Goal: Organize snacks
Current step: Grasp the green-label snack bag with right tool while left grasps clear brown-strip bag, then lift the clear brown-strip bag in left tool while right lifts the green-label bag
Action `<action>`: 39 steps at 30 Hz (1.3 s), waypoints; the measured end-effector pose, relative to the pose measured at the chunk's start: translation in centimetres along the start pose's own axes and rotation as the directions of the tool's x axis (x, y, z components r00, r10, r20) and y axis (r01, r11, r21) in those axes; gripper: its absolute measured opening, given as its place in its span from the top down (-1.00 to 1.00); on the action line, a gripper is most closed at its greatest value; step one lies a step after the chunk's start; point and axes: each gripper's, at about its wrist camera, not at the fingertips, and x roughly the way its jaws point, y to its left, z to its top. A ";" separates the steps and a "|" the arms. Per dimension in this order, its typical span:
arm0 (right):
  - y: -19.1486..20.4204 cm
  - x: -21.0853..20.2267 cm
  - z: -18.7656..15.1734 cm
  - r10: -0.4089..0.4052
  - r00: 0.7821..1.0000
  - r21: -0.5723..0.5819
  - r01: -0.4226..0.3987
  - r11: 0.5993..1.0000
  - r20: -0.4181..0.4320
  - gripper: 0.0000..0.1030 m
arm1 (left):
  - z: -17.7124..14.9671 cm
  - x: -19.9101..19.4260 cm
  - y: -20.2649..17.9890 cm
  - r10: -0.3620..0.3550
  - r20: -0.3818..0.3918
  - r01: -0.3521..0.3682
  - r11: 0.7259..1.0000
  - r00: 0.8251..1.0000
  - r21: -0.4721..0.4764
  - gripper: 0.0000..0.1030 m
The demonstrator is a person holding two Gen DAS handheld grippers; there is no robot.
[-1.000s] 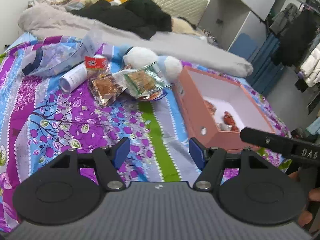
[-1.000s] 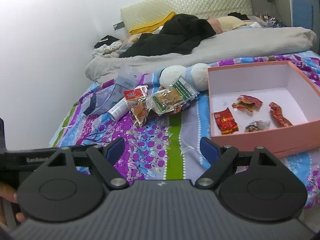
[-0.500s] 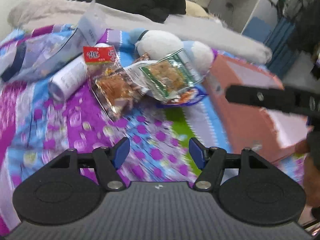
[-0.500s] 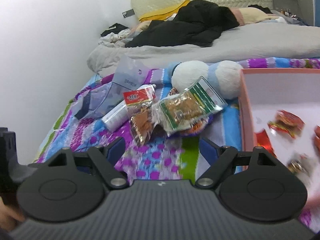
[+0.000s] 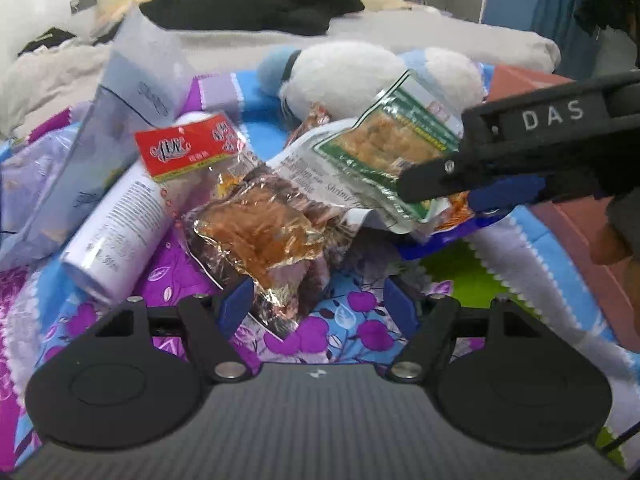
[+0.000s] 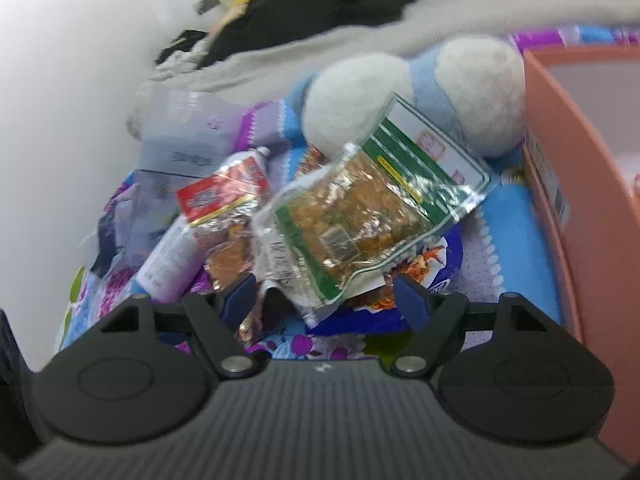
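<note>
Snack pile on the patterned bedspread [image 5: 500, 248], left of the pink box [image 6: 592, 216]. Red-labelled packet [image 5: 256, 216] leaning on a white bottle [image 5: 120, 224]; green-edged packet [image 6: 360, 204] overlapping it, resting against a white-and-blue plush toy [image 5: 360, 76]. A blue wrapper [image 6: 436, 276] under the green-edged packet.

Left gripper [image 5: 316, 304]: fingers apart, just opening further; near end of the red-labelled packet between the tips, not pressed.

Right gripper [image 6: 324, 296]: fingers apart, just closing in; near corner of the green-edged packet between the tips, no clamping seen.
</note>
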 end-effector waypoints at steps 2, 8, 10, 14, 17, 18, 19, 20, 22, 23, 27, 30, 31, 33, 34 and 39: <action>-0.7 1.3 0.2 0.008 0.999 0.067 -0.005 0.998 -0.043 -0.33 | 0.1 1.0 0.4 0.005 -0.020 -0.005 1.000 1.000 -0.013 -0.46; -1.5 2.6 0.8 0.008 0.997 0.172 0.006 0.985 -0.077 -0.32 | 0.9 2.9 0.6 0.017 -0.062 -0.019 0.999 0.998 -0.036 -0.36; -1.8 2.9 1.1 0.008 0.996 0.212 0.010 0.977 -0.083 -0.27 | 1.2 3.5 0.3 0.031 -0.056 -0.032 0.999 0.998 -0.017 -0.36; -2.6 3.8 1.5 -0.024 0.996 0.261 0.045 0.964 -0.084 -0.25 | 1.3 4.2 -0.8 0.098 -0.046 -0.097 0.995 0.994 0.031 -0.36; -2.6 3.8 1.6 -0.058 0.995 0.259 0.079 0.963 -0.085 0.05 | 1.4 4.7 -1.4 0.151 -0.038 -0.149 0.988 0.988 0.049 -0.11; -2.5 3.7 1.6 -0.072 0.993 0.252 0.093 0.963 -0.089 0.25 | 1.4 4.8 -1.6 0.166 -0.030 -0.164 0.985 0.986 0.059 -0.05; -2.4 3.5 1.6 -0.093 0.991 0.242 0.113 0.964 -0.094 0.35 | 1.5 4.8 -1.6 0.167 -0.026 -0.165 0.984 0.986 0.061 0.02; -2.4 3.2 1.6 -0.103 0.990 0.236 0.122 0.964 -0.094 0.38 | 1.5 4.8 -1.6 0.173 -0.017 -0.171 0.983 0.985 0.061 0.05; -2.3 2.8 1.6 -0.101 0.991 0.222 0.120 0.968 -0.093 0.48 | 1.5 4.7 -2.0 0.189 0.004 -0.189 0.978 0.982 0.085 0.39; -2.2 2.6 1.6 -0.104 0.990 0.210 0.122 0.970 -0.092 0.49 | 1.4 4.7 -2.2 0.189 0.009 -0.189 0.978 0.982 0.089 0.43; -1.9 1.4 0.9 -0.123 0.988 0.160 0.136 0.978 -0.089 0.57 | 1.3 4.0 -1.9 0.180 0.016 -0.181 0.982 0.983 0.044 0.69; -1.8 0.5 0.4 -0.129 0.988 0.132 0.139 0.981 -0.085 0.60 | 1.0 3.1 -1.6 0.189 0.010 -0.189 0.982 0.982 0.009 0.81; -1.8 0.1 0.2 -0.137 0.987 0.121 0.147 0.982 -0.087 0.61 | 0.9 2.6 -1.5 0.190 0.011 -0.190 0.982 0.982 0.000 0.84; -1.5 -0.5 0.0 -0.146 0.985 0.111 0.155 0.982 -0.091 0.62 | 0.7 1.5 -1.5 0.188 0.013 -0.188 0.982 0.982 -0.012 0.91; -1.5 -1.0 -0.2 -0.144 0.986 0.108 0.153 0.982 -0.089 0.63 | 0.5 1.1 -1.5 0.186 0.008 -0.185 0.982 0.983 -0.022 0.91; -0.8 -3.4 -1.4 -0.142 0.987 0.088 0.148 0.985 -0.070 0.66 | -1.5 -1.8 -2.2 0.182 0.003 -0.181 0.982 0.983 -0.043 0.93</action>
